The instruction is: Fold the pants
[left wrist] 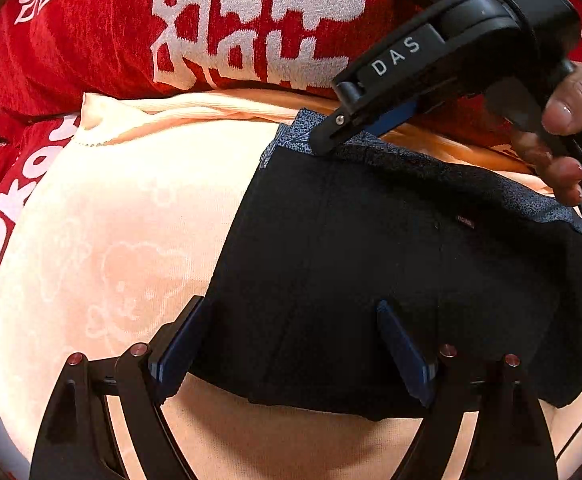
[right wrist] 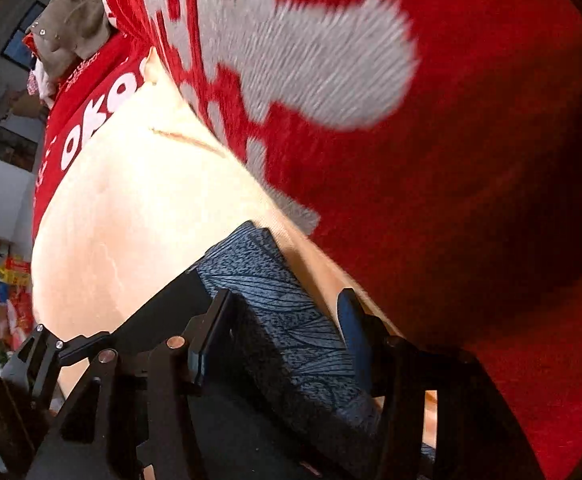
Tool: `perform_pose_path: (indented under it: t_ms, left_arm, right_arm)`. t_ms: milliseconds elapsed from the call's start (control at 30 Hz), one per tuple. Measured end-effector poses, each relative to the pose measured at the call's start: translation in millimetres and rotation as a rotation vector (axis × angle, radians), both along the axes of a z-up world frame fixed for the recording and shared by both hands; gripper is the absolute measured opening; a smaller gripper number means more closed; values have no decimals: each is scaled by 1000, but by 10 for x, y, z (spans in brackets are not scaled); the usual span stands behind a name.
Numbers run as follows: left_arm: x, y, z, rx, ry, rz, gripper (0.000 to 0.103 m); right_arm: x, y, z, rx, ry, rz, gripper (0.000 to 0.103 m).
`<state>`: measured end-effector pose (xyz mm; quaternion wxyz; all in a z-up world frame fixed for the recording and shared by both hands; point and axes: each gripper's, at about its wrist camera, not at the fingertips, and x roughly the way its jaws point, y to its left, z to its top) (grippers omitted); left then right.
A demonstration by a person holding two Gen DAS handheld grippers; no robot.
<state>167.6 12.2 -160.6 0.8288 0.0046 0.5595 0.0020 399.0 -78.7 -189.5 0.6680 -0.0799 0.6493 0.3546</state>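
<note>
The pants (left wrist: 391,264) lie flat on the peach blanket (left wrist: 111,240), already folded compact. Your left tongs (left wrist: 291,344) stand apart over the near hem; your right tongs (left wrist: 323,144) straddle the patterned waistband (right wrist: 283,320), jaws apart. Expect soft, limp, light fabric: grip through all layers at hem and waistband corners.

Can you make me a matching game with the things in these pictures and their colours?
Things:
1. pants
2. waistband
3. blanket
4. sheet

Colours:
A. pale peach
B. black
C. red with white letters
D. blue-grey with a leaf pattern

Pairs: 1-B, 2-D, 3-C, 4-A
</note>
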Motion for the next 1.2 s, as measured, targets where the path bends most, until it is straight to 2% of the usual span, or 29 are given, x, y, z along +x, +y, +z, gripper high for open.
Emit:
perform_pose_path:
  t_ms: [33, 67, 100, 133, 200, 333, 400, 500, 567, 600, 667, 733, 833, 900, 967, 1100, 1133, 1167, 1200]
  left_arm:
    - [-5, -5, 8, 0, -3, -3, 86]
    - [-7, 3, 7, -3, -3, -4, 86]
    - [-4, -1, 19, -4, -2, -5, 86]
    - [-12, -9, 40, -7, 3, -3, 86]
    - [-35, 23, 74, -19, 14, 18, 86]
    - [-85, 72, 147, -34, 18, 39, 86]
    - [-108, 62, 137, -11, 19, 23, 86]
    - [-118, 38, 163, 15, 6, -1, 86]
    - [-110, 30, 212, 27, 13, -7, 86]
    - [-99, 34, 256, 29, 16, -4, 86]
    - [-48, 43, 400, 14, 0, 2, 86]
    - [43, 18, 519, 15, -24, -9, 86]
    - [293, -93, 592, 22, -36, -50, 86]
    - [502, -209, 536, 30, -29, -78, 86]
    - [696, -335, 386, 43, -20, -90, 86]
    - [986, -437, -8, 144, 22, -62, 86]
    - [1018, -401, -39, 124, 16, -40, 88]
    - [1043, -363, -47, 124, 2, -16, 92]
    - [1067, -339, -65, 138, 5, -1, 92]
  right_arm:
    - [9, 16, -15, 11, 25, 0, 51]
    - [16, 18, -9, 27, 57, -1, 26]
    - [9, 27, 21, 28, 53, -5, 18]
    - [-15, 40, 96, 0, -1, -5, 8]
    - [-102, 71, 289, 30, -39, 16, 8]
    - [-130, 84, 533, 93, -26, 14, 7]
    - [-90, 157, 479, 74, -21, 23, 7]
    - [-76, 205, 154, -13, -21, 21, 8]
    - [-50, 177, 24, -1, -19, -61, 17]
    - [-26, 129, 43, 13, -19, -106, 18]
    - [-12, 21, 157, 35, -21, -182, 32]
    - [-52, -172, 385, 43, -69, -228, 32]
    - [-197, -652, 738, -13, -162, -328, 32]
    - [-371, -1087, 845, -2, -130, -441, 32]
    - [-568, -1445, 777, 17, -44, -508, 31]
    - [-806, -1700, 394, -98, -5, -541, 31]
    - [-823, -1780, 286, -116, 7, -565, 31]
    - [-842, -1912, 122, -158, 25, -618, 31]
    - [-835, -2028, 44, -158, 34, -654, 27]
